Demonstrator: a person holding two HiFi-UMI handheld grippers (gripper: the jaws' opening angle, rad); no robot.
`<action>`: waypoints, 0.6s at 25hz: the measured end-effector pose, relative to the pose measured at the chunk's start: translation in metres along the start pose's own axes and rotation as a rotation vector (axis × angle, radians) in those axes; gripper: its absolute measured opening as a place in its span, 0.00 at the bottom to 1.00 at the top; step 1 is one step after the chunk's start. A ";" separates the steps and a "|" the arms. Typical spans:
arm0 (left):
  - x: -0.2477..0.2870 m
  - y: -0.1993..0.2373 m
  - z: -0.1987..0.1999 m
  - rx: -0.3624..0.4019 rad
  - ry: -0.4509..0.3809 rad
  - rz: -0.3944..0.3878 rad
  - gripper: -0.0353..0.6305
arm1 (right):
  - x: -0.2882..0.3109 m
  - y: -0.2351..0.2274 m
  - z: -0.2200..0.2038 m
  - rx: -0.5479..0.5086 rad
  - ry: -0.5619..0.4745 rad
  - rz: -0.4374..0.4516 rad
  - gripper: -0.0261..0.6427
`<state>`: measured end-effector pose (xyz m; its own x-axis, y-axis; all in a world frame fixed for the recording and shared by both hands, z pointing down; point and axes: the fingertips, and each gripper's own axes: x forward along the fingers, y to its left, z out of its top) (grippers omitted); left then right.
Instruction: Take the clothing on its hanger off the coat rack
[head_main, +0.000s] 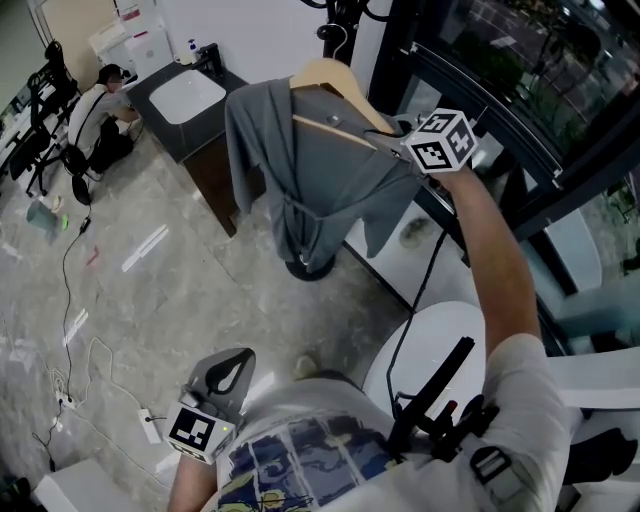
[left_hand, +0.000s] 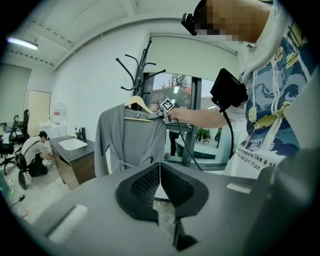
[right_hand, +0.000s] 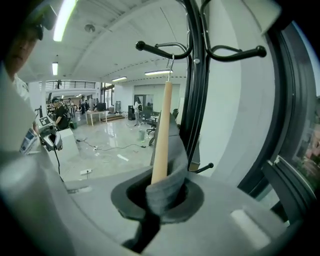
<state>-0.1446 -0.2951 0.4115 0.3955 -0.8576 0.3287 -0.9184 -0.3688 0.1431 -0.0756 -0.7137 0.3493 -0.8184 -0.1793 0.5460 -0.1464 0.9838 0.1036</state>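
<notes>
The right gripper (right_hand: 160, 192) is stretched out to the far side and its jaws are clamped on one end of the light wooden hanger (right_hand: 161, 135), with the grey cloth pressed between the pads and the wood. The grey long-sleeved garment (head_main: 310, 170) hangs down from this hanger, with its sleeves loose and a belt tied at the waist. The thin metal hook (right_hand: 171, 62) of the hanger reaches up to a curved arm of the black metal coat rack (right_hand: 197, 75), which stands just beside the dark-framed window (head_main: 530, 110) on the right. The left gripper (head_main: 225, 375) is held low and near the person's body, well apart from the garment; its jaws are together with nothing between them. At the far left stands a dark cabinet with a white basin (head_main: 190, 95), and a person (head_main: 100, 110) crouches beside it on the grey stone floor (head_main: 150, 290).
</notes>
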 end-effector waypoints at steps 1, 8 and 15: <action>-0.002 0.001 -0.001 -0.001 -0.002 0.002 0.07 | -0.001 0.001 0.000 0.001 -0.001 -0.007 0.05; -0.023 0.000 -0.008 -0.012 -0.003 0.011 0.07 | -0.014 0.008 0.003 0.032 0.019 -0.057 0.05; -0.053 -0.006 -0.017 -0.014 -0.020 -0.009 0.06 | -0.039 0.030 0.022 0.022 0.013 -0.117 0.05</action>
<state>-0.1597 -0.2412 0.4091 0.4037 -0.8613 0.3084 -0.9146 -0.3716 0.1592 -0.0601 -0.6769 0.3124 -0.7881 -0.2924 0.5417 -0.2523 0.9561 0.1491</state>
